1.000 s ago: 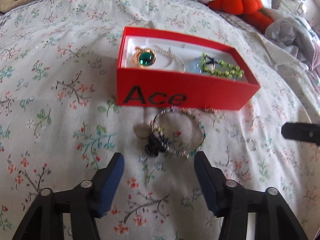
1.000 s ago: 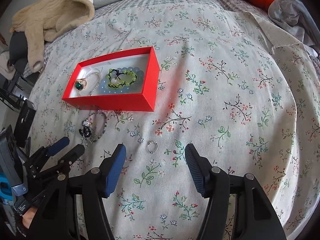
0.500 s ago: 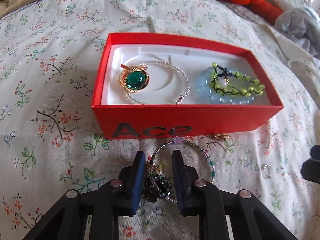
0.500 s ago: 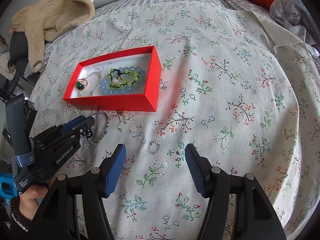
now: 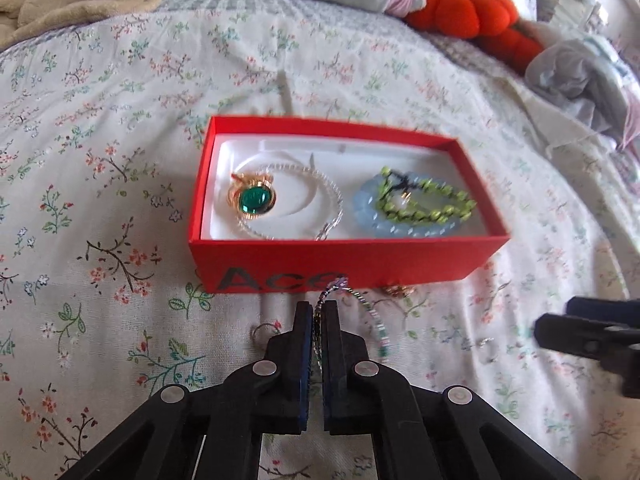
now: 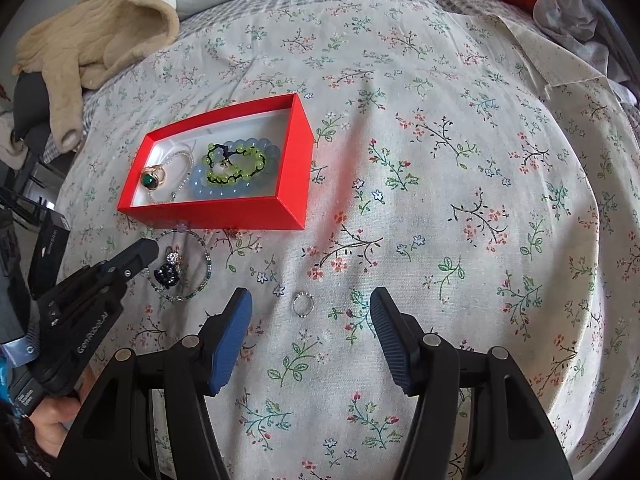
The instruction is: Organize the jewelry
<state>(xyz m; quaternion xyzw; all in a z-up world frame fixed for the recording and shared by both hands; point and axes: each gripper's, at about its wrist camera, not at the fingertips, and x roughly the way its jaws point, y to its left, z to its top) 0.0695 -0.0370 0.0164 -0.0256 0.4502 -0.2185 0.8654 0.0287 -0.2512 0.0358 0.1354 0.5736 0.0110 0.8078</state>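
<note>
A red box (image 5: 344, 266) marked "Ace" sits on the flowered bedspread. It holds a gold ring with a green stone (image 5: 254, 200), a clear bead strand, and a blue bracelet under a green bead bracelet (image 5: 424, 200). Just in front of the box, my left gripper (image 5: 318, 312) is shut on the thin beaded bracelet (image 5: 374, 314). One strand runs between the pads and the rest loops out to the right. The right wrist view shows that bracelet (image 6: 206, 264) with a dark charm (image 6: 168, 273) inside its loop. My right gripper (image 6: 310, 332) stands open above a small silver ring (image 6: 302, 305).
A small hoop (image 5: 264, 330) and a gold piece (image 5: 396, 290) lie loose near the box front. A beige knit garment (image 6: 80, 40), a grey pillow and an orange plush (image 5: 468, 12) border the far side. Grey cloth (image 5: 580, 76) is bunched at the right. A person's hand (image 6: 52, 424) grips the left tool.
My left gripper moved forward over the beaded bracelet, closed on its strand and rose a little. The right gripper and the silver ring stayed where they were.
</note>
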